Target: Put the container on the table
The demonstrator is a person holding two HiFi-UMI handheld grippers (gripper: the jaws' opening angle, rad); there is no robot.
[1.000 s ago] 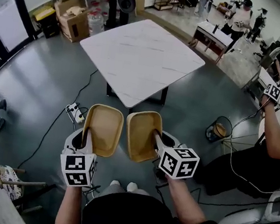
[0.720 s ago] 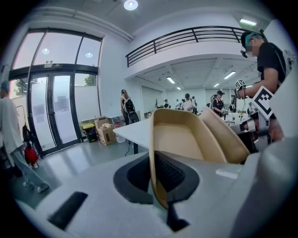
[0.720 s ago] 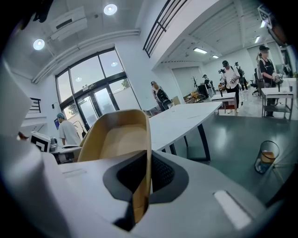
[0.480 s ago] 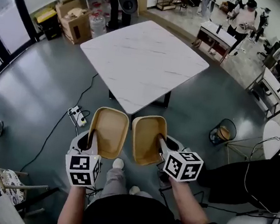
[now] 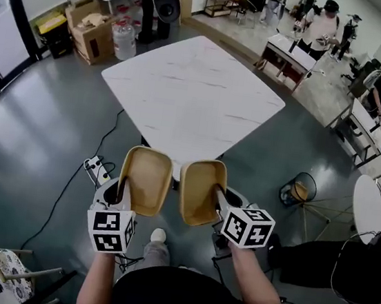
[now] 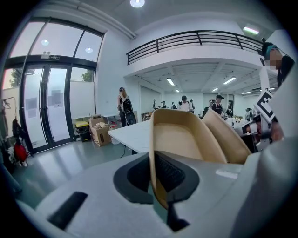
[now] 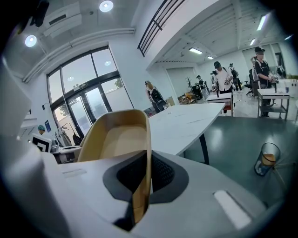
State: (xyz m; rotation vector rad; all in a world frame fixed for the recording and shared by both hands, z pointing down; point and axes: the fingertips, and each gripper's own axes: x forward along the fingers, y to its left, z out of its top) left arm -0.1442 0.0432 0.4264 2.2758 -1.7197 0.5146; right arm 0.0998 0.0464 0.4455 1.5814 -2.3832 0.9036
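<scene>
Head view: gripping a tan container (image 5: 145, 177) by its near rim with the left tongs (image 5: 122, 191), clenched; gripping a second tan container (image 5: 199, 189) likewise with the right tongs (image 5: 217, 194), also clenched. Held side by side, almost touching, in the air just short of the near corner of the white marble surface (image 5: 191, 92), not yet over it. Pinched only at a thin rim, so likely to tilt or slip if swung; could knock together, or clip that corner if brought in low. Left of the corner, a power strip (image 5: 95, 165) with cable on the floor, a tripping risk; right of the surface, a wire wastebasket (image 5: 299, 190); beyond its far-left edge, cardboard boxes (image 5: 89, 23).
</scene>
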